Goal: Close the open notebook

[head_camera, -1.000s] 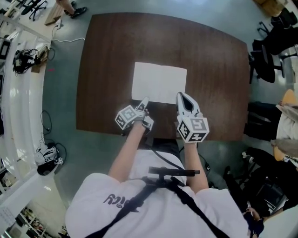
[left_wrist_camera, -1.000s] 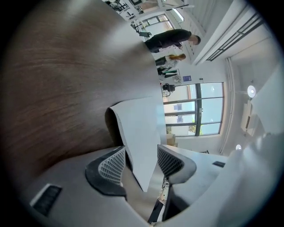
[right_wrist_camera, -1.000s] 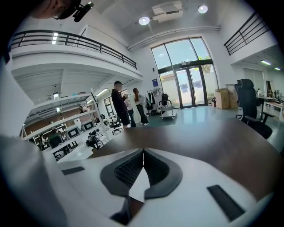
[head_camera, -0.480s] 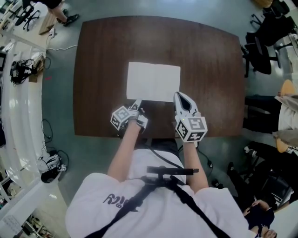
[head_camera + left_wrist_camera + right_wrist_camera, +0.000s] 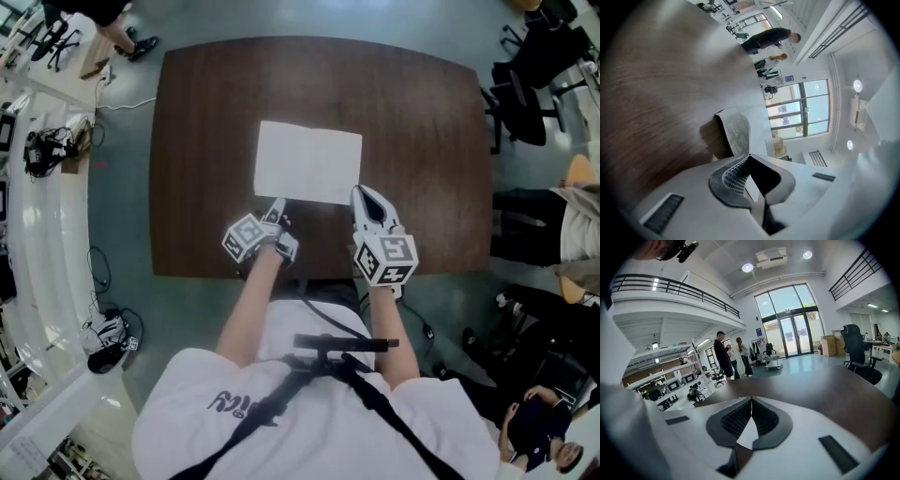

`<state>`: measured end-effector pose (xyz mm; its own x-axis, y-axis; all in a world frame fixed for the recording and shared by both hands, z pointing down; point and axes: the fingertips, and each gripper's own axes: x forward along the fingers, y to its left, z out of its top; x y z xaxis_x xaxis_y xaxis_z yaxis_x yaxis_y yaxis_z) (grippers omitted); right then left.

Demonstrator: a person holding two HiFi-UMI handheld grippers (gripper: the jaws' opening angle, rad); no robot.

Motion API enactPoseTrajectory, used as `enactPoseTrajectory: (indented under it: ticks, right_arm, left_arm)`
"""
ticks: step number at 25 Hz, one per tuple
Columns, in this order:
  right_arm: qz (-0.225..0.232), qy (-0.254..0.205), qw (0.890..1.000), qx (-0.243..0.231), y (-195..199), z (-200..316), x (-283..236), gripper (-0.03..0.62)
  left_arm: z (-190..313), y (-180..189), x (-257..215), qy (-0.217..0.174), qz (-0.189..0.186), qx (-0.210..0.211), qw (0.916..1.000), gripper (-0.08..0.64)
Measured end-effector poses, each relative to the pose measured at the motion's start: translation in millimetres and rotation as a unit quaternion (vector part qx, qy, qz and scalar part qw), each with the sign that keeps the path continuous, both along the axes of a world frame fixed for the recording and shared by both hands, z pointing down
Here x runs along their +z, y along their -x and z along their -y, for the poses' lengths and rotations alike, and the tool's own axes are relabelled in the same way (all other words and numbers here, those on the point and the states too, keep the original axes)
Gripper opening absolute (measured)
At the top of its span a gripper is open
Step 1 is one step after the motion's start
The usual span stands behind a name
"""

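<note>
The notebook (image 5: 307,161) lies open and flat on the dark brown bench (image 5: 422,141), a white rectangle a little left of the bench's middle. In the head view its long axis runs left to right, parallel to the bench's near edge, and the two open halves spread out to either side. Its short sides point away from the person.

Both grippers sit at the notebook's near long edge, one at each corner. The left gripper (image 5: 277,208) is at the near left corner, with its tips right on the edge. Its jaws have just been closing and now stand pressed together, pinching the thin edge of the notebook. The left gripper view shows a white sliver caught between the pads. Just beyond the tips, a page (image 5: 736,131) curls up off the bench, with its grey textured side turned toward the camera.

The right gripper (image 5: 364,195) points at the near right corner, with its tips over the corner's edge. In the right gripper view its jaws are together, the tips touching. A white wedge of the notebook shows in the hollow behind them. I cannot tell whether any paper is caught there. The rest of the notebook stretches away from both grippers toward the far side of the bench.
</note>
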<state>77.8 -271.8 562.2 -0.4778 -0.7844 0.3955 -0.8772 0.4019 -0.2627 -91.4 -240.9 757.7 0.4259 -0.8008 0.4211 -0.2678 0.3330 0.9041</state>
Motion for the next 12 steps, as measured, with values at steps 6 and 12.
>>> enactPoseTrajectory:
  ticks: [6, 12]
  right_arm:
    - [0.005, -0.003, 1.0, 0.016, -10.7, 1.5, -4.6, 0.005]
    - [0.012, -0.008, 0.999, 0.033, -21.8, 7.4, -7.6, 0.005]
  left_arm:
    - [12.1, -12.5, -23.8, -0.05, 0.084, 0.069, 0.9928, 0.012]
    - [21.0, -49.8, -40.8, -0.102, 0.196, 0.188, 0.957, 0.012]
